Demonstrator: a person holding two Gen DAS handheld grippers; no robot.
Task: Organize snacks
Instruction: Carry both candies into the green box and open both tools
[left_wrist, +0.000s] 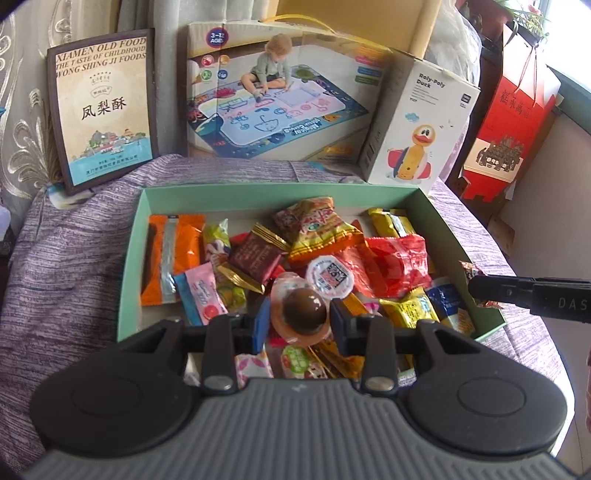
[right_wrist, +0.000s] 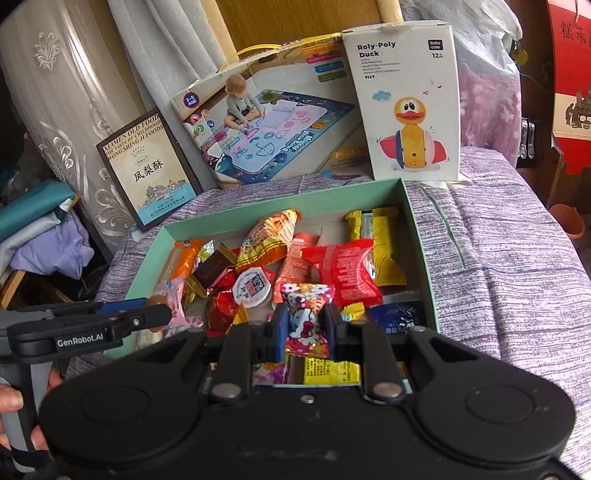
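A green cardboard box (left_wrist: 133, 236) (right_wrist: 421, 236) full of mixed wrapped snacks sits on a purple cloth. My left gripper (left_wrist: 297, 321) is shut on a small clear jelly cup with a brown centre (left_wrist: 303, 308), held just above the snack pile at the box's near edge. My right gripper (right_wrist: 304, 325) is shut on a pink cartoon-cat candy wrapper (right_wrist: 306, 317), also lifted over the near part of the box. In the left wrist view the right gripper (left_wrist: 476, 291) enters from the right edge. In the right wrist view the left gripper (right_wrist: 159, 314) comes in from the left.
Behind the box stand a brown pastry box (left_wrist: 103, 107), a drawing-mat toy box (left_wrist: 273, 96) and a white duck toy box (right_wrist: 410, 103). A red gift box (left_wrist: 509, 122) stands at the right. A hand (right_wrist: 11, 402) grips the left tool's handle.
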